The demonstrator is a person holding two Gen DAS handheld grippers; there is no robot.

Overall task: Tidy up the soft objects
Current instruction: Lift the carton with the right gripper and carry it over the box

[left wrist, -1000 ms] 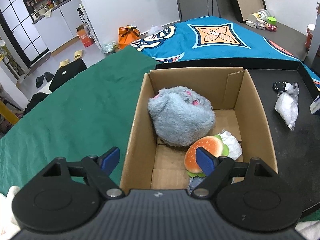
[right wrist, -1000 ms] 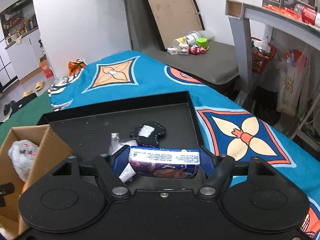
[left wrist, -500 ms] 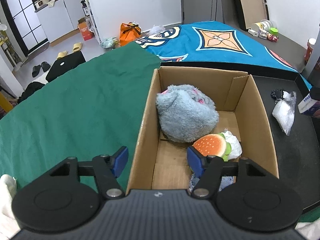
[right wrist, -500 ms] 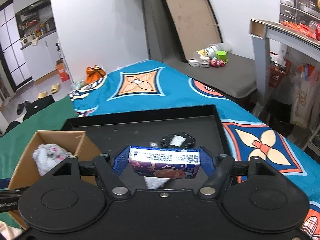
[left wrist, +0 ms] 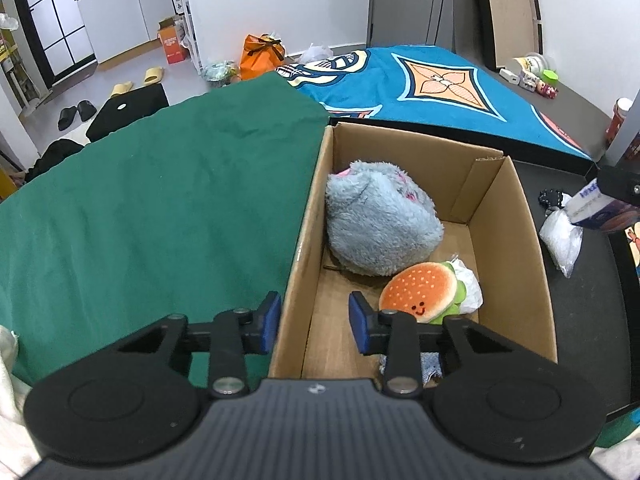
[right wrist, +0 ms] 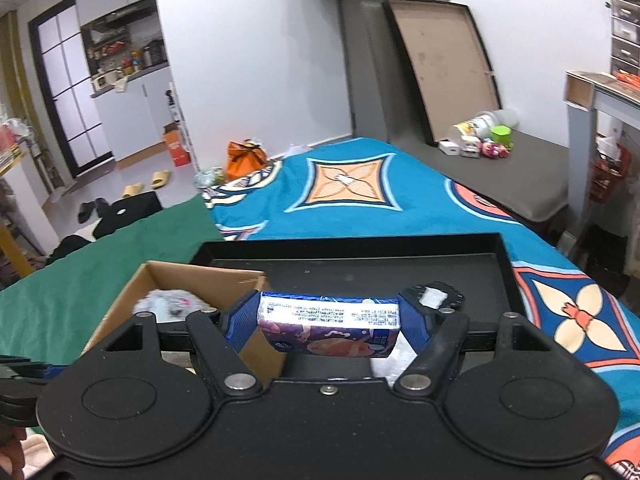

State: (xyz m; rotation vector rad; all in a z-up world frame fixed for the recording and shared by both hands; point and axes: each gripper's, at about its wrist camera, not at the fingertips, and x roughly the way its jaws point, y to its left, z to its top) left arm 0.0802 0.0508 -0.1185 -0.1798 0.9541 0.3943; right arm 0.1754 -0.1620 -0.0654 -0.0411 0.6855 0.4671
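Left tool [left wrist: 314, 317] apart, straddling the near left wall of the cardboard box [left wrist: 516, 264], one blue pad outside over the green cloth [left wrist: 160, 200], the other inside. Inside the box: a grey plush toy [left wrist: 380, 228] against the left wall toward the far end, a smiling burger plush [left wrist: 420, 290] just in front of it, touching a crumpled white bag [left wrist: 470, 286], and a scrap of denim-like fabric [left wrist: 432, 364] at the near edge, partly hidden. Right tool [right wrist: 329, 322] clamped on a small tissue pack [right wrist: 328, 328], held crosswise between the blue pads, raised above the black tray [right wrist: 360, 256] just right of the box. On the tray: a clear plastic bag of white material [left wrist: 560, 240] and a small black scalloped pouch [right wrist: 434, 296]. Beyond, a blue patterned blanket [right wrist: 360, 200].
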